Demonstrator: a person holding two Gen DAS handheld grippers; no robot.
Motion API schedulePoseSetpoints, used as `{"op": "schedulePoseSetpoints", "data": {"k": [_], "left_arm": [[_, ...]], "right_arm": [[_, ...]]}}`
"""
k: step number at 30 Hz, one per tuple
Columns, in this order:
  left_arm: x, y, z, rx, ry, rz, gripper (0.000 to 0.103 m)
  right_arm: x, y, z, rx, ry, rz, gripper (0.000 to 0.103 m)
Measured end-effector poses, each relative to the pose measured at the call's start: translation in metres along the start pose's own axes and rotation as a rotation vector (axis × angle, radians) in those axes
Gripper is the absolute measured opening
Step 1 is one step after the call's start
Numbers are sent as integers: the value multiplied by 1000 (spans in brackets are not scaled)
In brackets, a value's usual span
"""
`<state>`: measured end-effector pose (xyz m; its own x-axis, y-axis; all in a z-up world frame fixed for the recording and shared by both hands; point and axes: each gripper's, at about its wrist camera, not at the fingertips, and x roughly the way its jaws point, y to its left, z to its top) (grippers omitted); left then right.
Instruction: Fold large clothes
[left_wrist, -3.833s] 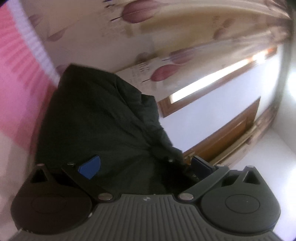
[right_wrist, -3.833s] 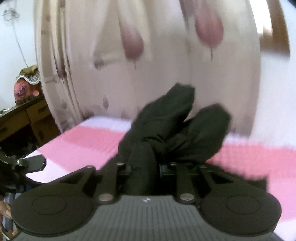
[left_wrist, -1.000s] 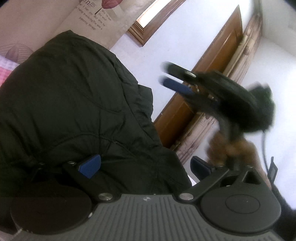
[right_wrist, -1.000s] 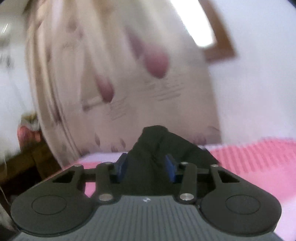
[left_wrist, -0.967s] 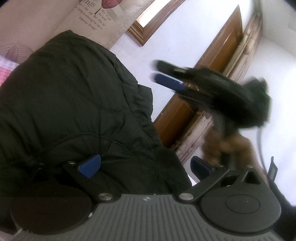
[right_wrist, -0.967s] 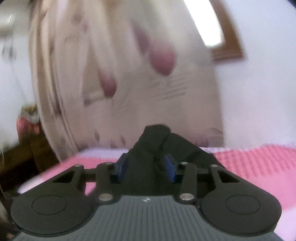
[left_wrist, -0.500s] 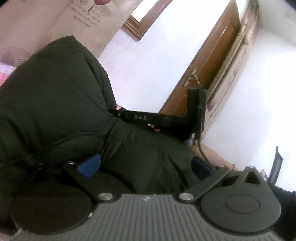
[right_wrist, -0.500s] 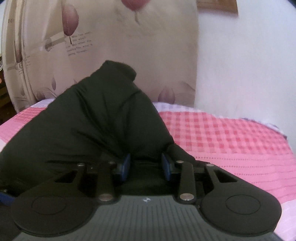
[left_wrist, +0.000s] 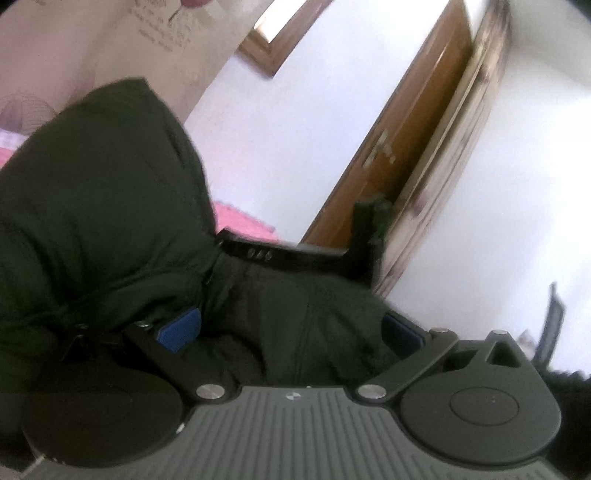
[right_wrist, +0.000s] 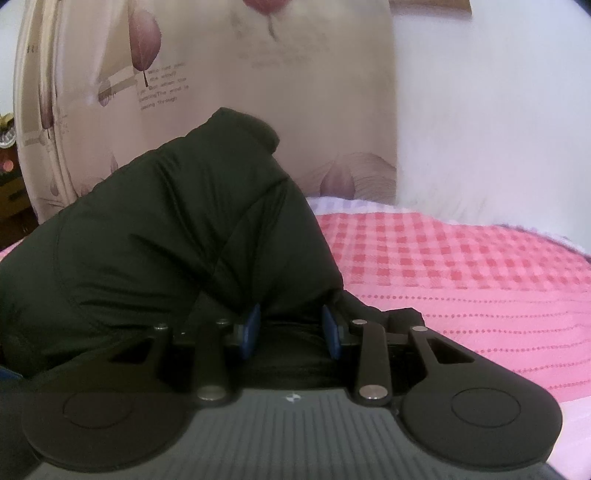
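Note:
A black padded jacket (right_wrist: 166, 236) is bunched up over the pink checked bed. My right gripper (right_wrist: 291, 325) is shut on a fold of it, with both blue pads pressing the fabric, and it points slightly down at the bed. In the left wrist view the jacket (left_wrist: 103, 192) fills the left half. My left gripper (left_wrist: 290, 328) holds a thick bundle of jacket between widely spaced blue pads. The black frame of the right tool (left_wrist: 295, 254) lies across the jacket just beyond, its fingertips buried in fabric.
The bed's pink checked cover (right_wrist: 461, 266) spreads out to the right. A beige curtain (right_wrist: 184, 74) with purple flowers hangs behind the bed, beside a white wall. A wooden door (left_wrist: 406, 147) stands past the left gripper. Dark furniture (right_wrist: 11, 192) shows at the far left.
The right gripper came down from mid-air to just above the bed, carrying its fold of jacket. It now lies across the jacket close ahead of the left gripper. The left gripper barely moved.

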<state>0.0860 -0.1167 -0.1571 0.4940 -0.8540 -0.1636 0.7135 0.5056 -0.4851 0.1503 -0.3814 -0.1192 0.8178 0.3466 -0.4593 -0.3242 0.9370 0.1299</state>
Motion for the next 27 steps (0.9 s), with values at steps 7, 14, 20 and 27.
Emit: {"op": "schedulePoseSetpoints", "data": {"k": [7, 14, 20, 27], "left_arm": [[-15, -11, 14, -46, -78, -108, 83], [7, -25, 12, 35, -18, -166, 77], [28, -12, -4, 9, 53, -153, 73], [40, 17, 1, -97, 123, -124, 50]], "right_arm": [[0, -1, -1, 8, -8, -3, 34], [-1, 1, -3, 6, -16, -10, 34], [-2, 1, -4, 10, -22, -11, 34], [-4, -3, -4, 30, -27, 5, 35]]}}
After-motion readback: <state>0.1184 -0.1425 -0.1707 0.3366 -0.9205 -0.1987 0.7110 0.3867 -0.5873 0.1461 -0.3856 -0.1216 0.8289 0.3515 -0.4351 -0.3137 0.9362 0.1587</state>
